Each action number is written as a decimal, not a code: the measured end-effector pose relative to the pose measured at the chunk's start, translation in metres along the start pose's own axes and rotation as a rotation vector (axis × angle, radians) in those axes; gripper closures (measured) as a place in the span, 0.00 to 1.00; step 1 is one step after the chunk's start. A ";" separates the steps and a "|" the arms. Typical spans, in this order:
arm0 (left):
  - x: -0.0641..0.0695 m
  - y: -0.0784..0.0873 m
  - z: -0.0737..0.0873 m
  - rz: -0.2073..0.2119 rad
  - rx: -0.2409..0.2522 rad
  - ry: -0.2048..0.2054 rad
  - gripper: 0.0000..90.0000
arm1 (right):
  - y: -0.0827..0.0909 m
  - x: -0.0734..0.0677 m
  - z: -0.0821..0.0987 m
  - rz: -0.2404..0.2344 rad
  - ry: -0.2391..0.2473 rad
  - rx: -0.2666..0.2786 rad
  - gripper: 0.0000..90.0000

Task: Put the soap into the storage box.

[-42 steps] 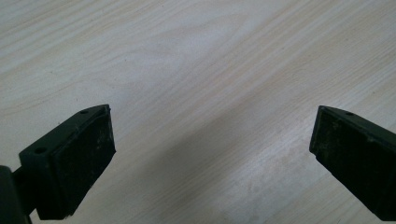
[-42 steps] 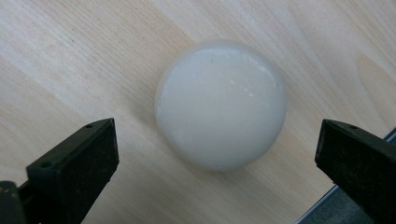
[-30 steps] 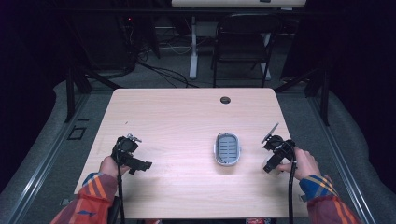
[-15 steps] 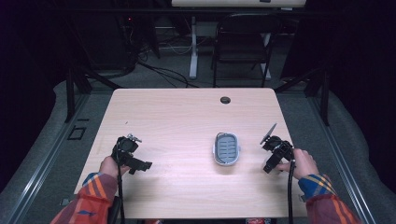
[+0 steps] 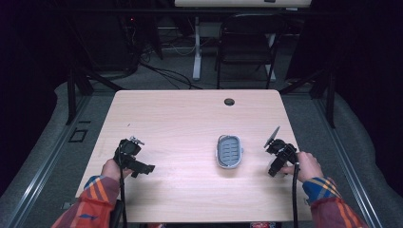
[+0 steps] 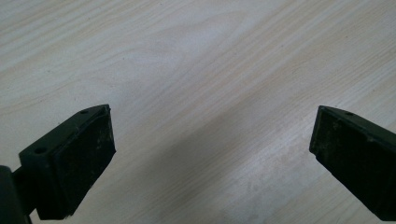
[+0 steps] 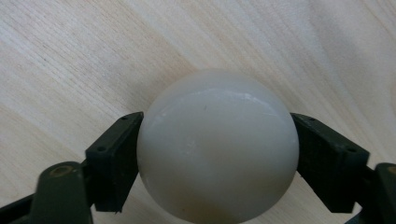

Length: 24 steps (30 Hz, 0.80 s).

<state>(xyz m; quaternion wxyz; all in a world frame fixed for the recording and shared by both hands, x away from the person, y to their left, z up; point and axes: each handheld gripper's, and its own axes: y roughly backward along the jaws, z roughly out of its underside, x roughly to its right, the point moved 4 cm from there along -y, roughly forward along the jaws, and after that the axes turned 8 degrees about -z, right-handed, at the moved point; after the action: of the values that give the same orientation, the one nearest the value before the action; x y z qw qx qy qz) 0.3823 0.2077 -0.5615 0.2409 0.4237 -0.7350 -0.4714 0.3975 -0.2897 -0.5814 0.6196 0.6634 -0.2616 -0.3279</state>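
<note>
Both pads of the right claw [image 7: 217,154] press on a pale ball [image 7: 218,144], one on each side; its jaws have just been closing on it. We see this ball just above the wooden tabletop [image 5: 180,123], right of a grey oval dish [image 5: 229,151]. Our left claw [image 6: 210,158] stands released, holding nothing, over bare wood.

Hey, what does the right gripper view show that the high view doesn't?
Right gripper view alone: a whitish ball pressed between the right gripper pads, whose jaws have just been closing, plus wood grain close up.
High view alone: the grey dish mid-table, the left gripper, both hands, plaid sleeves, the table's hole, a chair beyond.
Both: the light wooden table and the right gripper.
</note>
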 end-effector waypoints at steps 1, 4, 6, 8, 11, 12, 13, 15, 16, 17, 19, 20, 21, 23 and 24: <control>0.000 0.000 0.000 0.000 0.000 0.000 0.00 | 0.000 0.000 -0.001 -0.006 0.005 -0.035 0.26; 0.000 0.000 0.000 0.000 -0.001 -0.001 0.00 | -0.003 -0.002 -0.001 -0.011 -0.014 -0.011 0.27; 0.000 0.000 0.000 -0.001 0.000 -0.001 0.00 | -0.002 -0.001 -0.001 -0.009 -0.011 -0.020 0.27; 0.000 0.000 0.000 -0.001 0.001 -0.001 0.00 | 0.000 0.000 -0.001 -0.005 -0.005 -0.047 0.27; 0.000 0.000 0.000 -0.001 0.000 -0.002 0.00 | -0.003 -0.001 0.000 -0.020 -0.033 0.007 0.27; 0.000 0.000 0.000 0.001 -0.002 0.000 0.00 | -0.003 -0.001 0.000 -0.023 -0.042 0.022 0.27; 0.000 0.000 0.000 0.001 -0.002 0.000 0.00 | -0.003 -0.001 0.000 -0.023 -0.042 0.022 0.27; 0.000 0.000 0.000 -0.001 0.000 -0.001 0.00 | 0.004 0.001 0.000 -0.008 -0.018 0.009 0.27; 0.000 0.000 0.000 -0.001 0.000 -0.001 0.00 | 0.006 0.001 0.000 -0.010 -0.017 0.000 0.27; 0.000 0.000 0.000 -0.001 0.001 -0.002 0.00 | 0.006 0.001 0.000 -0.010 -0.017 0.000 0.27; 0.000 0.000 0.000 -0.003 0.001 0.000 0.00 | 0.011 0.000 0.000 -0.004 0.002 -0.020 0.27; 0.000 0.000 0.000 -0.002 0.000 0.001 0.00 | 0.012 0.000 -0.001 -0.004 0.004 -0.022 0.27; 0.000 0.000 0.000 -0.002 0.001 -0.002 0.00 | 0.012 -0.001 -0.001 -0.007 -0.002 -0.015 0.27; 0.000 0.000 0.000 -0.001 0.001 -0.003 0.00 | 0.013 -0.002 -0.003 -0.007 -0.001 -0.002 0.27; 0.000 0.000 0.000 -0.001 0.001 -0.003 0.00 | 0.014 -0.002 -0.005 -0.009 0.006 -0.010 0.27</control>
<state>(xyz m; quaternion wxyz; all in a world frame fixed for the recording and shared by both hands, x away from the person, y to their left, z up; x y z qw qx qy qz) 0.3824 0.2076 -0.5614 0.2394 0.4237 -0.7354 -0.4716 0.4004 -0.2865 -0.5675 0.6222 0.6625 -0.2551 -0.3301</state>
